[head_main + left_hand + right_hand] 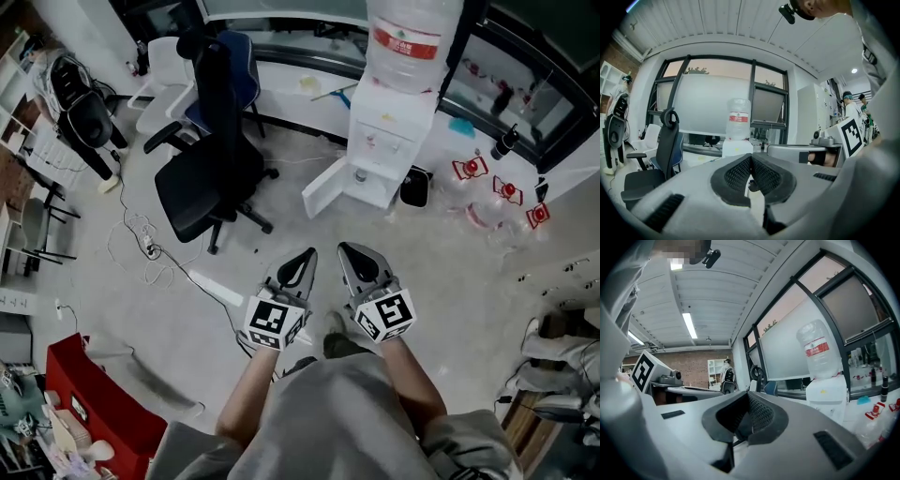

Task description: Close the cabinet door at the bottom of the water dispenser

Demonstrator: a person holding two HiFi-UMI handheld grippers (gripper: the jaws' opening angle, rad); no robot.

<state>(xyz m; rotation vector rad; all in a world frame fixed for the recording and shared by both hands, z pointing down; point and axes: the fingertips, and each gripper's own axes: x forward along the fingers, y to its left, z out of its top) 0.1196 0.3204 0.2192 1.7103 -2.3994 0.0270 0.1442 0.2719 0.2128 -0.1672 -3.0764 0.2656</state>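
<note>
Two grippers are held side by side close to the person's body. Both the left gripper [307, 255] and the right gripper [348, 249] have their jaws pressed together with nothing between them. Well ahead, at the far edge of the floor [450, 281] below the windows, stands the white water dispenser [389, 141] with a bottle [411, 42] on top. Its cabinet door [325, 187] at the bottom hangs wide open, swung out to the left. A black office chair [202, 173] stands left of the door, apart from it.
</note>
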